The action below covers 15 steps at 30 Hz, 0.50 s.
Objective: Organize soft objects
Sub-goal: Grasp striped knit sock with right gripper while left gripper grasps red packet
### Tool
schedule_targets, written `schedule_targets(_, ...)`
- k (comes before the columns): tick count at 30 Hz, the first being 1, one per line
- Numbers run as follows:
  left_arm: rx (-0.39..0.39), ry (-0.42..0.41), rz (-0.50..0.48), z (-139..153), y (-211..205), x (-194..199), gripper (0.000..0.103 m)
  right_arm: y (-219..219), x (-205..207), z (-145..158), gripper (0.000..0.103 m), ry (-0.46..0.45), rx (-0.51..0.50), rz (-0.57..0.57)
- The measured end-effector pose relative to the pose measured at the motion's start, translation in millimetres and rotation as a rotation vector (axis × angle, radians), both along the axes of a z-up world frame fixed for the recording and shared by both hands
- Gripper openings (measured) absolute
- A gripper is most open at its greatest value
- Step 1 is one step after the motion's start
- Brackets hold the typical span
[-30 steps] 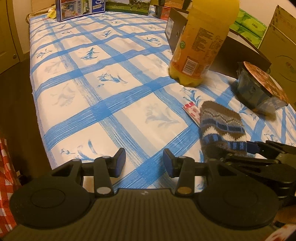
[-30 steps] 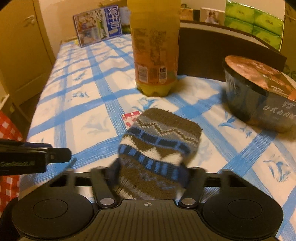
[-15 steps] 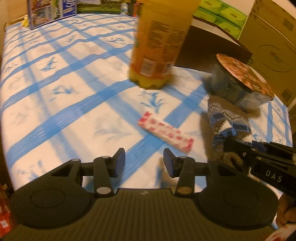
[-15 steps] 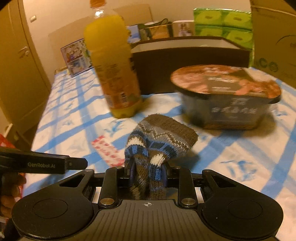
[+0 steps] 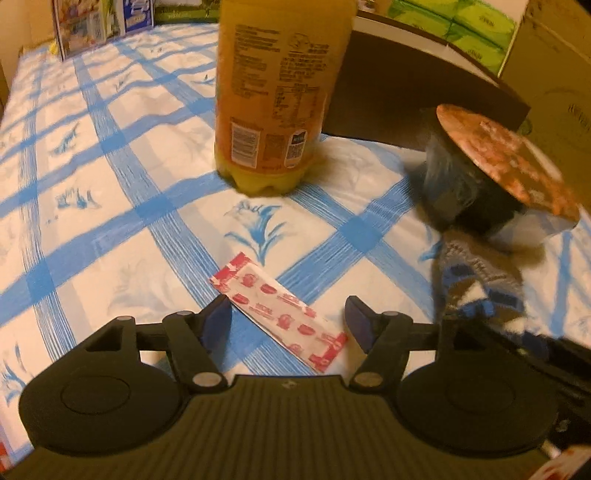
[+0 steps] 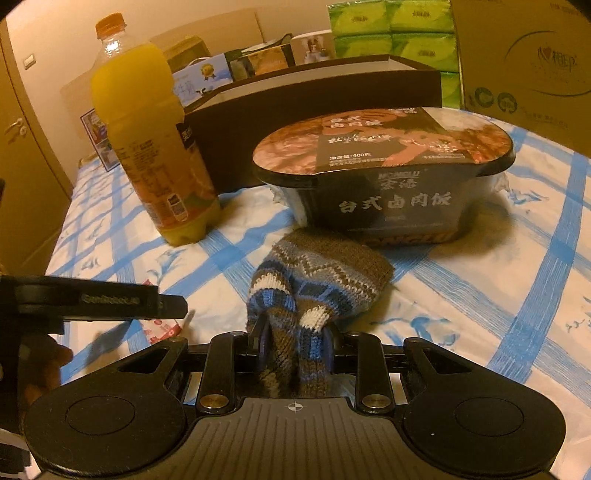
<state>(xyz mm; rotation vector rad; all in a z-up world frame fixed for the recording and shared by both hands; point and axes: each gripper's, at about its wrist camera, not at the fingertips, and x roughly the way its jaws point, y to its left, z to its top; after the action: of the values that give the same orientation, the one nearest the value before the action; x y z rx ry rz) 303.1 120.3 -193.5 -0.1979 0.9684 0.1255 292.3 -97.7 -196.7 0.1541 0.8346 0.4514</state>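
Note:
A knitted brown, blue and white sock [image 6: 317,280] is pinched at its near end between the fingers of my right gripper [image 6: 295,341]; its far end rests on the blue-checked cloth in front of the meal bowl. It also shows in the left wrist view [image 5: 476,284], at the right. My left gripper [image 5: 288,321] is open, low over the cloth, with a red-and-white flat packet [image 5: 277,310] lying between its fingers. The left gripper shows at the left of the right wrist view [image 6: 110,299].
An orange juice bottle [image 5: 277,96] stands just beyond the packet. A black instant-meal bowl [image 6: 384,177] sits right of it, before a dark box [image 6: 314,110]. Cardboard boxes [image 6: 524,55] and green tissue packs [image 6: 391,33] stand behind.
My right gripper closed on the sock and drew it right, toward the bowl. My left gripper moved forward and right over the packet and opened wider.

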Motion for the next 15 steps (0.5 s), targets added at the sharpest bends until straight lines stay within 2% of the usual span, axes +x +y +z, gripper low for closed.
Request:
schedule_targets(8,0.115,-0.012,-0.095,-2,7,-13,0.057,-2,2,-2,0.029,-0.005,0.005,0.027)
schedule_targets(15,0.132,-0.004,-0.166,2,32,-24,0.054,-3,4,-3,0.029,0.0,0.011,0.045)
